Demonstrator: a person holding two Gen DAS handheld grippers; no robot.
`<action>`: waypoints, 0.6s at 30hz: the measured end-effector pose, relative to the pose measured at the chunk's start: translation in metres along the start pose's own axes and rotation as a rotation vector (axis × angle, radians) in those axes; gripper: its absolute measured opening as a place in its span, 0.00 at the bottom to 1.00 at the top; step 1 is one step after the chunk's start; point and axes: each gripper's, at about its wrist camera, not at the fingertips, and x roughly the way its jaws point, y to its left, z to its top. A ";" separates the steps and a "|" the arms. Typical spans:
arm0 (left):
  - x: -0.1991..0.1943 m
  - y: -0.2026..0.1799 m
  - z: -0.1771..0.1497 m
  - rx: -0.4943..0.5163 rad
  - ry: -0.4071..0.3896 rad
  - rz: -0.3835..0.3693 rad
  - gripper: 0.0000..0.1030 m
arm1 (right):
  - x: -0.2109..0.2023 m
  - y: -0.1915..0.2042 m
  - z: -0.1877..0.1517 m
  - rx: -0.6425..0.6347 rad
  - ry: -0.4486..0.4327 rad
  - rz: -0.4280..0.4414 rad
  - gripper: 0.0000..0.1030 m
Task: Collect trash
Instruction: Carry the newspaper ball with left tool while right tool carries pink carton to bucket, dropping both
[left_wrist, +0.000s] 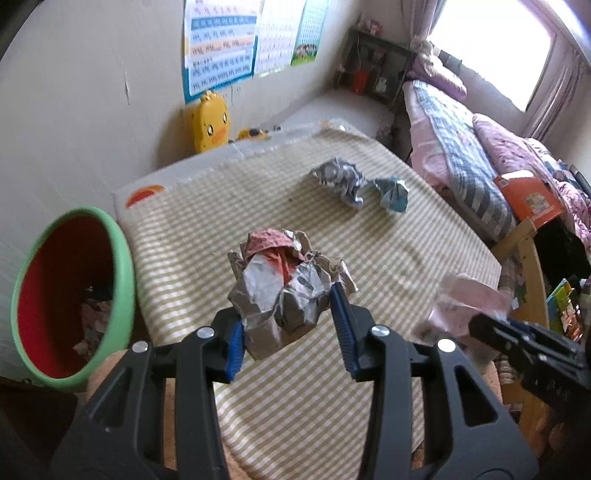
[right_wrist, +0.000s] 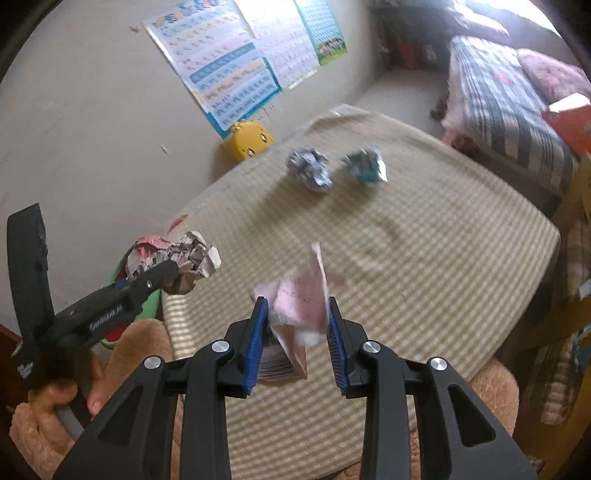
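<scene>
The left gripper (left_wrist: 291, 328) is matt black plastic with ribbed blue pads and shiny metal rivets. It pinches a rough, creased brown paper ball (left_wrist: 288, 295). The right gripper (right_wrist: 295, 339) clamps thin pink paper (right_wrist: 301, 299). Beneath lies a woven striped cloth mat (left_wrist: 388, 258); left of it, a smooth green plastic bin (left_wrist: 125, 280).

Pink wad (right_wrist: 299, 306) in right tongs (right_wrist: 295, 334) motion-blurred; bin (left_wrist: 123, 280) contents dim, indistinct; wall charts' (left_wrist: 221, 48) print unreadable.
</scene>
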 end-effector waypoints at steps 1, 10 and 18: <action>-0.004 0.003 0.000 -0.005 -0.009 0.000 0.39 | -0.001 0.005 0.002 -0.012 -0.007 -0.002 0.29; -0.030 0.042 -0.001 -0.078 -0.062 0.018 0.39 | -0.001 0.055 0.015 -0.140 -0.032 0.002 0.29; -0.041 0.095 -0.009 -0.190 -0.082 0.068 0.39 | 0.027 0.108 0.015 -0.236 0.033 0.064 0.29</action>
